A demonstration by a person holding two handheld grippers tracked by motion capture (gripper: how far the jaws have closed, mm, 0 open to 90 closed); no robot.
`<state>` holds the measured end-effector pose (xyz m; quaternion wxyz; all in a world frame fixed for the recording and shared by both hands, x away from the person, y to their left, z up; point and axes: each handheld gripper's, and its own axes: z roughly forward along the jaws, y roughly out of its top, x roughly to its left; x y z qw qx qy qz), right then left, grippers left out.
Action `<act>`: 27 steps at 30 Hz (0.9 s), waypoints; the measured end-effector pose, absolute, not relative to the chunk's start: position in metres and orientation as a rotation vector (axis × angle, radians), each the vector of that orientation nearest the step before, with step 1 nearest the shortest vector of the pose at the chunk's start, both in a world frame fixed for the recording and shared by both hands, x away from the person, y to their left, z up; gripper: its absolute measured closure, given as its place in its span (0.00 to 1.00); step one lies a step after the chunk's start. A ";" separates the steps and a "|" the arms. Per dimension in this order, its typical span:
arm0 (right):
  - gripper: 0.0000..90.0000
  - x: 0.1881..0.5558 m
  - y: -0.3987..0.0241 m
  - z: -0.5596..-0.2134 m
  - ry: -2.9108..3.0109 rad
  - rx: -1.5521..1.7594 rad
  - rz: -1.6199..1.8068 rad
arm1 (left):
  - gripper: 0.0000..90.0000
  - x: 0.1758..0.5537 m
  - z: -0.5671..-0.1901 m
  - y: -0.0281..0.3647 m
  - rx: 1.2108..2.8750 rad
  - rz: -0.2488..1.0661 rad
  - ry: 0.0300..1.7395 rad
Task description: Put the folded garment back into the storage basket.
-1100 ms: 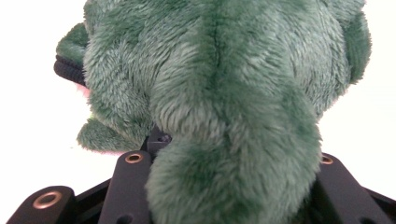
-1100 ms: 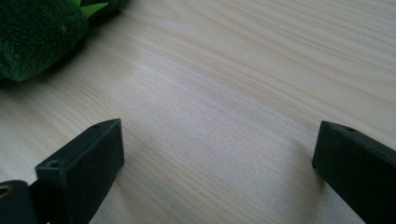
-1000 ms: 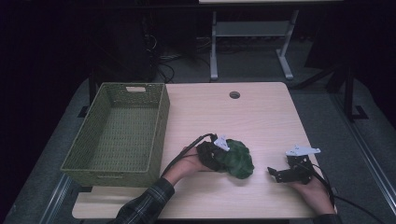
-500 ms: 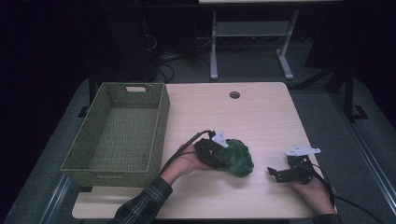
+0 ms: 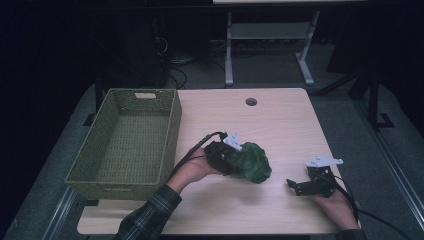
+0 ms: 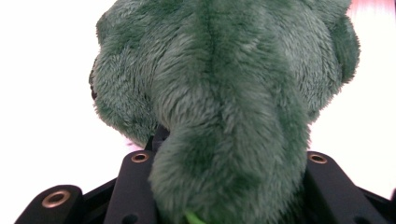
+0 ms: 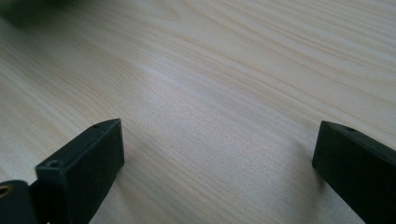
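A dark green plush toy point(image 5: 254, 163) hangs just above the wooden table point(image 5: 280, 125), right of the middle. My left gripper point(image 5: 231, 158) comes at it from the left and is shut on it. In the left gripper view the plush toy point(image 6: 219, 93) bulges out between the two black jaws and hides their tips. My right gripper point(image 5: 296, 186) rests low at the table's front right, pointing left. Its jaws stand wide apart over bare wood in the right gripper view point(image 7: 219, 154), with nothing between them.
A green woven basket point(image 5: 172, 125) with nothing in it stands along the table's left side. A round cable hole point(image 5: 251, 101) sits near the far edge. Behind the table are a grey metal stand point(image 5: 267, 35) and dark floor.
The left hand has lifted the plush toy a little off the table. The right gripper has stayed where it was.
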<state>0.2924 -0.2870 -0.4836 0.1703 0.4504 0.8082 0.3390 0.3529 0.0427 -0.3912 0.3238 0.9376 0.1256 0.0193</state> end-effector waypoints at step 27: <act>0.02 0.292 -0.287 -0.484 2.296 1.279 0.963 | 0.64 0.358 -0.333 0.107 2.397 0.158 0.434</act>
